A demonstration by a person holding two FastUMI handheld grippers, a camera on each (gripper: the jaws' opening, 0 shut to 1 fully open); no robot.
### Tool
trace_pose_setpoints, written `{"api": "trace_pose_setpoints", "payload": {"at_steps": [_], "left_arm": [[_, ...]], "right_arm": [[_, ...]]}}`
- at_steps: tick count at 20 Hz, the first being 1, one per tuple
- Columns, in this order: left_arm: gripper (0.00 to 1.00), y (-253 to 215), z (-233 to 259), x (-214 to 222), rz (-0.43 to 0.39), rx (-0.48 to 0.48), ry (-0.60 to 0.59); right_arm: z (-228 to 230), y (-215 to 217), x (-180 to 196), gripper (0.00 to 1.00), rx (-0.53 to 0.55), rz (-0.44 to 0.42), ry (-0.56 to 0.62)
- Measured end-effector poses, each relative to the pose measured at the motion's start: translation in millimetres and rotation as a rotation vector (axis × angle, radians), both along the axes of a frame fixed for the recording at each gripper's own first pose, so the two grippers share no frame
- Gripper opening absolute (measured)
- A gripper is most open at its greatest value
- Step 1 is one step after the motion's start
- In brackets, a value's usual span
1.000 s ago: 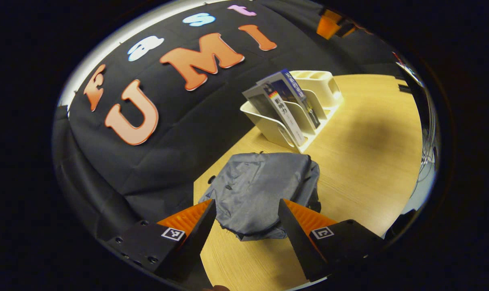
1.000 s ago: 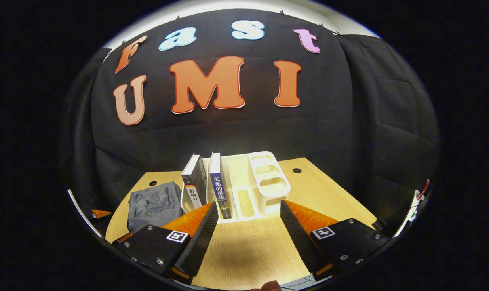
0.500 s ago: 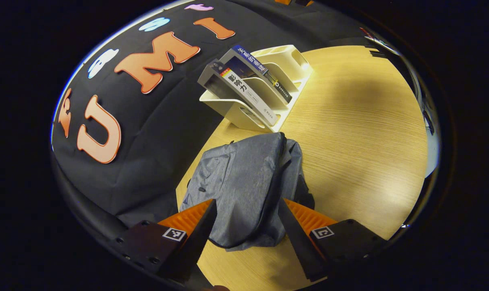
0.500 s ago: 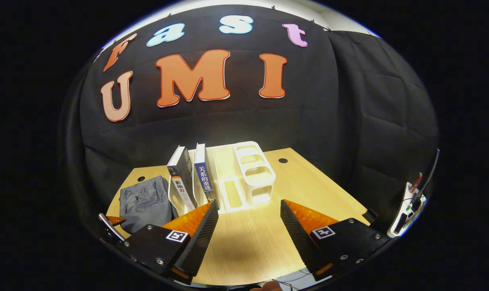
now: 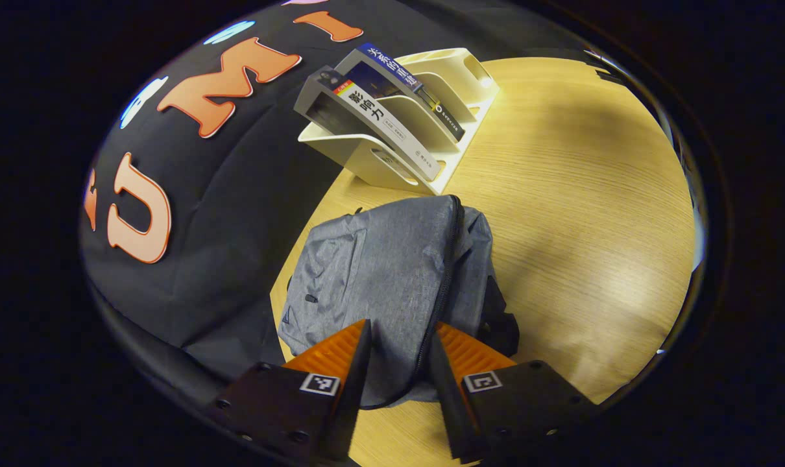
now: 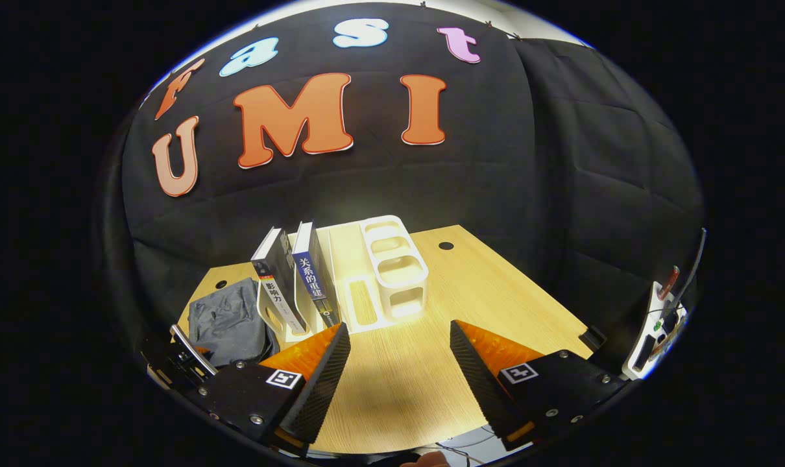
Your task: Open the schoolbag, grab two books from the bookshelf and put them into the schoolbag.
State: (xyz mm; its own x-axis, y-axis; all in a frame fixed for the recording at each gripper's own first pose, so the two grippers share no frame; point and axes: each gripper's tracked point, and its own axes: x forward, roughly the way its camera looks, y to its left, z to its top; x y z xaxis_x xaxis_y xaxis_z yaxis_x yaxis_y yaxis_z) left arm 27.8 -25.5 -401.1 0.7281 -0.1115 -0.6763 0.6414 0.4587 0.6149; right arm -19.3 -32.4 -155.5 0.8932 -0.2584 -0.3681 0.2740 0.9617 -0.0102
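The grey schoolbag (image 5: 392,272) lies flat on the wooden table (image 5: 580,194), and its zipper (image 5: 449,259) runs closed along its right side. My left gripper (image 5: 399,344) hangs over the bag's near end, fingers narrowed but still apart, with bag fabric and the zipper line between them. Behind the bag stands the white bookshelf (image 5: 392,175) holding a grey book (image 5: 379,123) and a blue book (image 5: 405,71). In the right gripper view, my right gripper (image 6: 399,344) is open above bare table, facing the bookshelf (image 6: 392,272), grey book (image 6: 276,285), blue book (image 6: 311,275) and schoolbag (image 6: 227,321).
The shelf's right side has several empty white compartments (image 6: 392,266). Black cloth walls close the back and sides of the table. Small devices with cables (image 6: 658,324) sit past the table's right edge. Part of the other gripper's body (image 6: 181,353) shows beside the bag.
My left gripper has moved closer over the bag and its fingers have narrowed. My right gripper has drifted right and back a little, staying open.
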Motion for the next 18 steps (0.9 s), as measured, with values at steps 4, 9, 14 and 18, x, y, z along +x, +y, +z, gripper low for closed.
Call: {"api": "trace_pose_setpoints", "payload": {"at_steps": [4, 9, 14, 18], "left_arm": [[0.14, -0.9, 4.5, 2.2, 0.033, 0.025, 0.017], [0.02, -4.4, 12.6, 4.2, 0.097, -0.013, 0.133], [0.02, -4.9, 55.0, 21.6, 0.092, 0.004, 0.157], [0.02, 2.1, 93.3, 46.7, 0.100, 0.017, 0.139]], "right_arm": [[1.7, -11.3, 9.9, 0.96, 0.011, 0.040, 0.011], [6.9, -26.3, 17.5, 0.95, 0.024, 0.089, 0.011], [14.9, -37.0, 19.4, 0.95, 0.039, 0.141, -0.002], [9.0, -40.6, 22.9, 0.96, 0.064, 0.161, 0.007]]}}
